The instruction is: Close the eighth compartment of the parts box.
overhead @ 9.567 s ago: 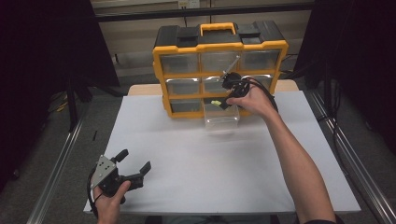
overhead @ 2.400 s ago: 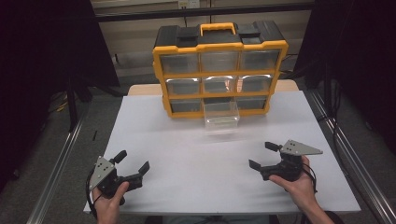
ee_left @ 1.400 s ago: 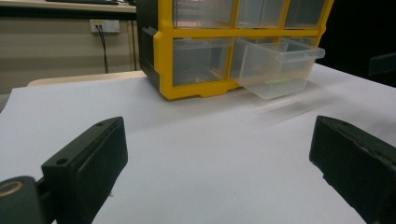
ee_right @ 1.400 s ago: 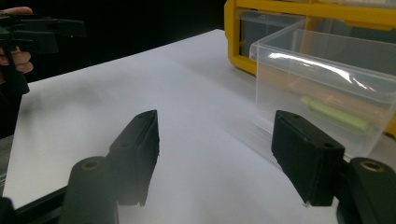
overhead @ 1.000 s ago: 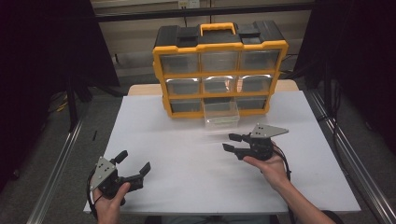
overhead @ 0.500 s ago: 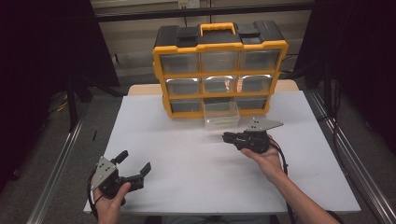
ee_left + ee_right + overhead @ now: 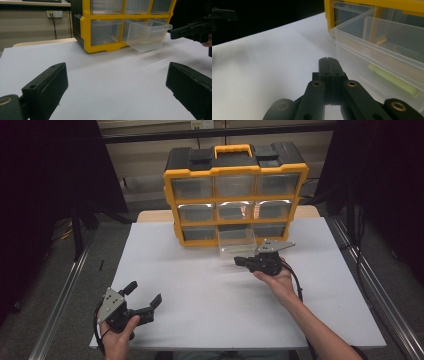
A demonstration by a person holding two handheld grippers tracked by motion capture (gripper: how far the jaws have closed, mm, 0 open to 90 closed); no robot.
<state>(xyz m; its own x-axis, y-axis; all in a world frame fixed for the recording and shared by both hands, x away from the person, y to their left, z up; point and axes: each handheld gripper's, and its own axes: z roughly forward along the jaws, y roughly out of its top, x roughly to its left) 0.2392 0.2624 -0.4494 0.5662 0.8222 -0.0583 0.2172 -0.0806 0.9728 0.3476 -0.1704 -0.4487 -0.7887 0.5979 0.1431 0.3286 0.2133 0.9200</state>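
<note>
Right gripper: jaws together, empty, just closed | Clear plastic drawer: pulled out of yellow organiser, bottom row, front wall just beyond tips | Left gripper: jaws apart, well away | Nearer: right.

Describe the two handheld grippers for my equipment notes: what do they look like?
Both are black, two-jawed. The left gripper has thick blocky pads; the right gripper has brass-ringed pivot holes and a black trailing cable. Each carries a grey three-cornered plate. The forearms are bare.
</note>
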